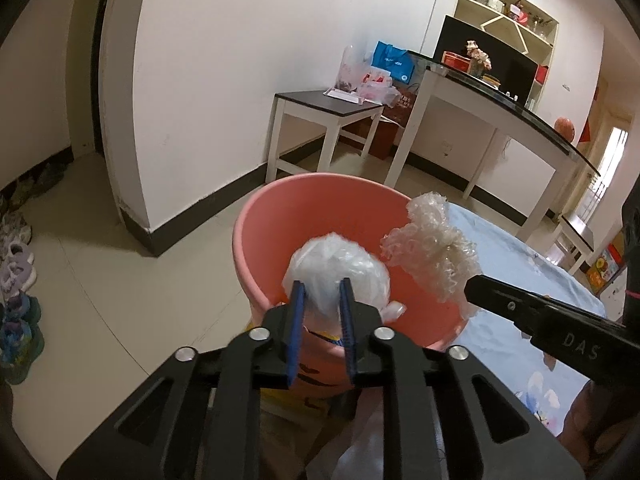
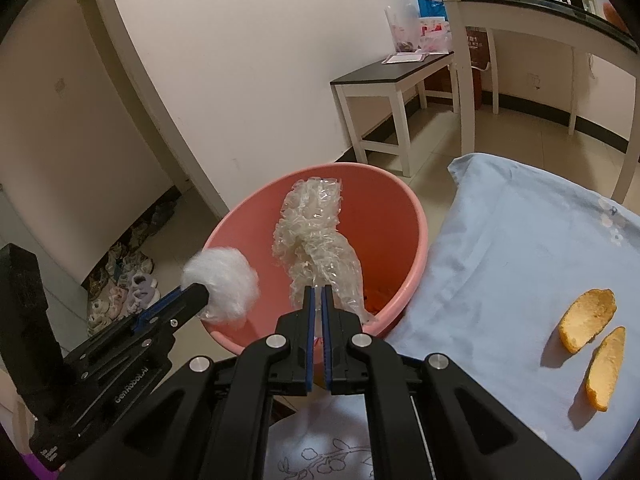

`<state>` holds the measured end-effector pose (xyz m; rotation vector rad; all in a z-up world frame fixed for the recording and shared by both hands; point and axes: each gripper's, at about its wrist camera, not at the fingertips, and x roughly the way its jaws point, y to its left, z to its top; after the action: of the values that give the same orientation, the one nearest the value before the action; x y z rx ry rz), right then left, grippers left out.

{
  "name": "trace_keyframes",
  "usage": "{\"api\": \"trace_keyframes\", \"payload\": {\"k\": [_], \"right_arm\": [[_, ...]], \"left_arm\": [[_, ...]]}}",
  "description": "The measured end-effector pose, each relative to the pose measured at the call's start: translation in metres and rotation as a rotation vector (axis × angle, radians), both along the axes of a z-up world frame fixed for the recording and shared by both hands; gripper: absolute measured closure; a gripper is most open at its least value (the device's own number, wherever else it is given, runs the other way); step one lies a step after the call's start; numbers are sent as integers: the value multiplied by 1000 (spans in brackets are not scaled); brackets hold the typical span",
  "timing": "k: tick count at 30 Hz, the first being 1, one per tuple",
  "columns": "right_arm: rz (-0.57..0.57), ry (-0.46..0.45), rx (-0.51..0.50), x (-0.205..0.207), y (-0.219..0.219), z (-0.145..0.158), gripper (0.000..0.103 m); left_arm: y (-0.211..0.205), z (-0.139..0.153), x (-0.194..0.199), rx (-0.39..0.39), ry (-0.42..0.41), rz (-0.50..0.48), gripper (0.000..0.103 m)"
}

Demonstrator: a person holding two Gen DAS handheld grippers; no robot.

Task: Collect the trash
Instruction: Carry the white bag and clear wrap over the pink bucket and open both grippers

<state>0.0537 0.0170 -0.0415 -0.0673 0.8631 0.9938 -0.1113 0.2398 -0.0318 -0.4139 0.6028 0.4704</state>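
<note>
A pink bucket (image 1: 280,220) stands on the floor beside a light blue cloth-covered table (image 2: 500,248); the bucket also shows in the right wrist view (image 2: 384,216). My left gripper (image 1: 322,292) is shut on a crumpled white plastic ball (image 1: 340,264), held over the bucket; the ball also shows in the right wrist view (image 2: 224,284). My right gripper (image 2: 318,294) is shut on a crinkled clear plastic wrap (image 2: 316,232), also held over the bucket; the wrap also shows in the left wrist view (image 1: 432,248). Two orange peels (image 2: 588,314) lie on the cloth at the right.
A low dark-topped white table (image 1: 328,108) and a long glass-topped white table (image 1: 500,104) stand by the far wall. Several shoes (image 1: 16,280) line the floor at the left. A wall corner (image 1: 132,184) juts out behind the bucket.
</note>
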Motion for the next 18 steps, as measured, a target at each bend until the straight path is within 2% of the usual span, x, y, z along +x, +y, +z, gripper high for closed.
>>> {"api": "trace_keyframes", "payload": {"k": [1, 3, 8, 9, 13, 18], "right_arm": [[1, -2, 0, -2, 0, 1, 100], [5, -7, 3, -2, 1, 1, 99], [13, -17, 7, -6, 2, 3, 97], [16, -18, 10, -6, 2, 3, 95], [15, -31, 16, -9, 0, 6, 77], [3, -49, 19, -14, -9, 10, 70]], "left_arm": [[2, -1, -1, -14, -5, 0, 72], [6, -2, -2, -35, -12, 3, 65], [9, -2, -5, -46, -12, 16, 65], [9, -2, -5, -46, -12, 15, 65], [6, 1, -6, -39, -12, 10, 65], [2, 4, -7, -35, -16, 1, 65]]}}
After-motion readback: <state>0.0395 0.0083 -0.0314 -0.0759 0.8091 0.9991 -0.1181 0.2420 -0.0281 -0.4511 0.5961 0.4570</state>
